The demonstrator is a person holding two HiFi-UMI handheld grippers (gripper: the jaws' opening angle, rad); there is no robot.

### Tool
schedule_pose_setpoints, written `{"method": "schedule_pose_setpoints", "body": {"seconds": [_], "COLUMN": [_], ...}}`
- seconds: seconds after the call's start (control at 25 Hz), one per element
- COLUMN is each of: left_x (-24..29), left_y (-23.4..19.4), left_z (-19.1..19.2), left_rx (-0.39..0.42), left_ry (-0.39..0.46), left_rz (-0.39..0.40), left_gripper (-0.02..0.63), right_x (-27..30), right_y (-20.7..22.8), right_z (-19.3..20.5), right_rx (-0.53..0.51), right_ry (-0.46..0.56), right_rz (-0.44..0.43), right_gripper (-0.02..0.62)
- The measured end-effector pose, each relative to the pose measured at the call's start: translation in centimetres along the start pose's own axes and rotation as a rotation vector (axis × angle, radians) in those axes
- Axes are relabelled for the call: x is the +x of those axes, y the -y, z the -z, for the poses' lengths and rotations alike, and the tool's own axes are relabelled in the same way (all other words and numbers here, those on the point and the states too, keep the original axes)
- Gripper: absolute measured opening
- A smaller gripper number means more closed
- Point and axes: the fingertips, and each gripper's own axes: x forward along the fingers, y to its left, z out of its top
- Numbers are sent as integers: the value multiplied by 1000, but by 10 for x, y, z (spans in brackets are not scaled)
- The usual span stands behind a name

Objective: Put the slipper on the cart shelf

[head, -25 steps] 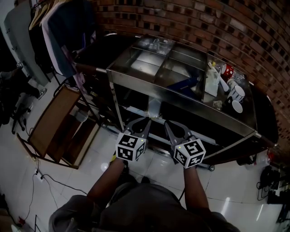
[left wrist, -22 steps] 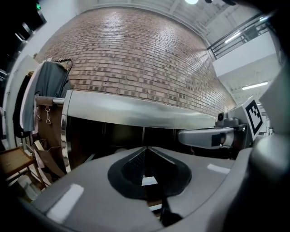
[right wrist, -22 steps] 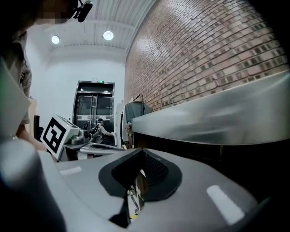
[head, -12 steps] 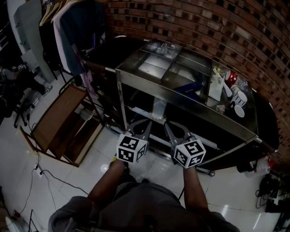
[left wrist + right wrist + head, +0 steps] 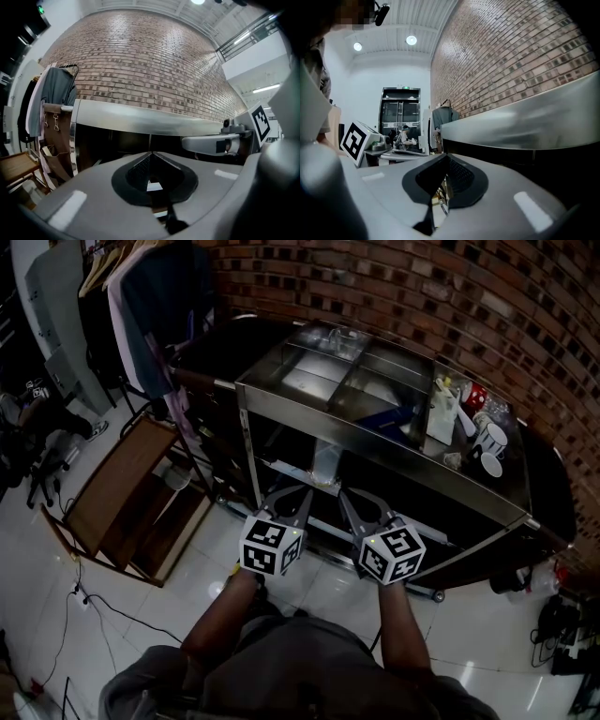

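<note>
The steel cart stands against the brick wall, with a divided top tray and dark shelves below. A blue object lies in the tray's right part; I cannot tell whether it is the slipper. My left gripper and right gripper are held side by side in front of the cart's lower shelves, above the white floor. In the left gripper view the left gripper has its jaws meeting, with nothing between them. The right gripper is likewise shut and empty in its own view.
Clothes hang on a rack at the left. A wooden rack stands on the floor to the cart's left. Mugs and small items sit on the cart's right end. Cables run across the floor at lower left.
The head view has shifted slightly, so the cart sits a little further right in the picture. Both grippers keep the same place in front of the cart.
</note>
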Motion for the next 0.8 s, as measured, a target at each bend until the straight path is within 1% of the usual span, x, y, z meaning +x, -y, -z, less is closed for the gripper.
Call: {"method": "schedule_pose_setpoints", "body": {"seconds": [0.6,0.8], "left_x": [4,4], "left_y": [9,10], "left_z": [-3,-7], "left_rx": [13,14], "left_ry": [-15,-5], "left_rz": [-4,-7], "left_gripper": [8,8], "right_x": [-7,-9], "right_y": [4,5], "right_z": [-5,-6], "right_rx": [12,16], "right_ry": [18,25], "right_rz": [-1,1], "right_gripper": [-2,-2]}}
